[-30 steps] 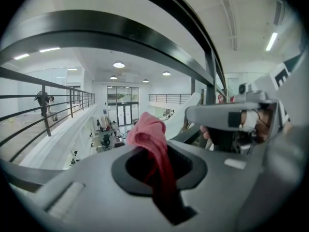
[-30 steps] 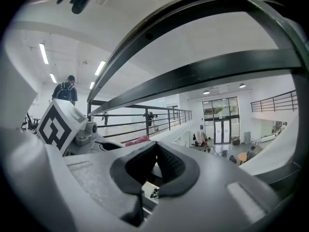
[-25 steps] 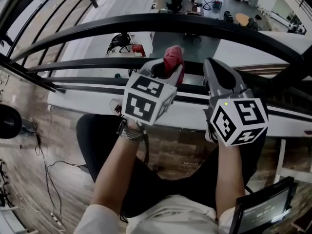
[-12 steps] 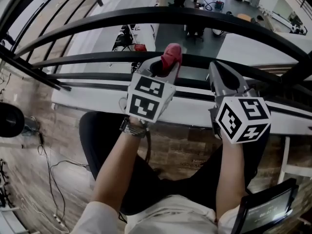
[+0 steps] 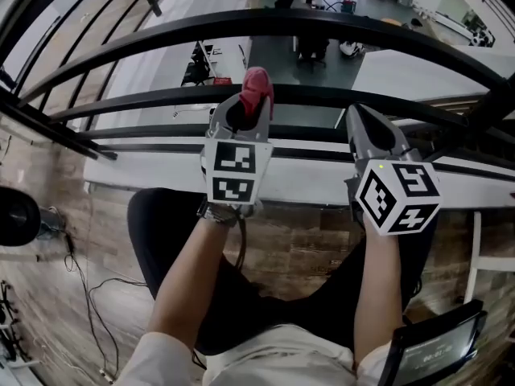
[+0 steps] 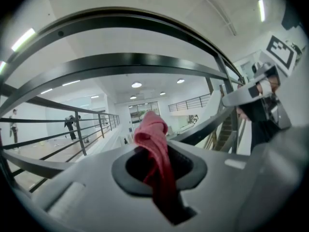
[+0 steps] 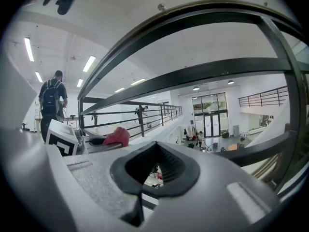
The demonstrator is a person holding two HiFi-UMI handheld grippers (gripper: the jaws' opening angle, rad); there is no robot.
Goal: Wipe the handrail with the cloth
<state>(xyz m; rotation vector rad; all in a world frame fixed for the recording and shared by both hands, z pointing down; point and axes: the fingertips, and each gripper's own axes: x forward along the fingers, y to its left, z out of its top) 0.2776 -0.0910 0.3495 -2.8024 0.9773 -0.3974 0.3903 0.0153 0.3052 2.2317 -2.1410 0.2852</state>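
So, red cloth (image 5: 257, 87) is pinched in the left tool (image 5: 241, 112), bunched end pointed at the handrail (image 5: 338, 26); right tool (image 5: 358, 119) is pressed together.

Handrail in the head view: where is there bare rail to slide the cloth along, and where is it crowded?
Bare: the middle handrail from the left gripper and its red cloth leftward to the slanted post, and the short stretch between the two grippers. Crowded: rightward, where the right gripper sits by the rail and a thick post crosses.
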